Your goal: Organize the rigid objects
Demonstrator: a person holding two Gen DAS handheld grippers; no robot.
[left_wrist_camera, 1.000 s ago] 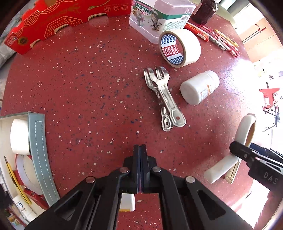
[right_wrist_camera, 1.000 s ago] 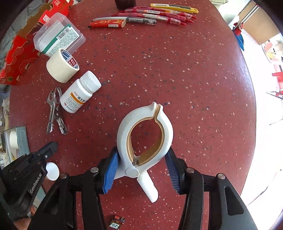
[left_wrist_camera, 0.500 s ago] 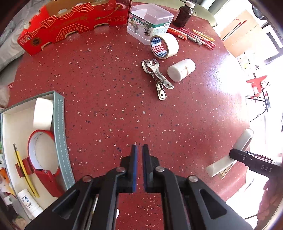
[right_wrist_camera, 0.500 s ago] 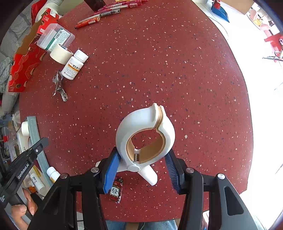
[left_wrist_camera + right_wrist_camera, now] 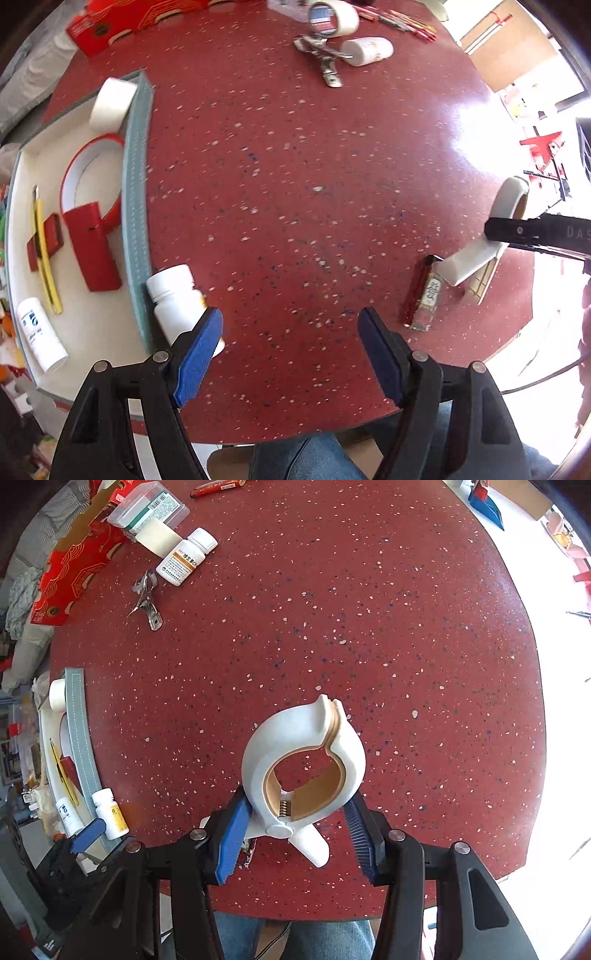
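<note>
My left gripper is open and empty above the red table's near edge. A white pill bottle lies just beside its left finger, against the grey-rimmed tray. The tray holds a red tape dispenser, a white tape roll, a yellow cutter and a small white bottle. My right gripper is shut on a large white spring clamp, held above the table; the clamp also shows in the left wrist view.
A small red packet lies near the front edge. Far across the table lie metal clips, a second pill bottle, a masking tape roll, a clear plastic box, pens and a red carton.
My left gripper has opened wide and pulled back toward the near edge, close to the tray. My right gripper kept hold of the clamp and drew back toward the front edge.
</note>
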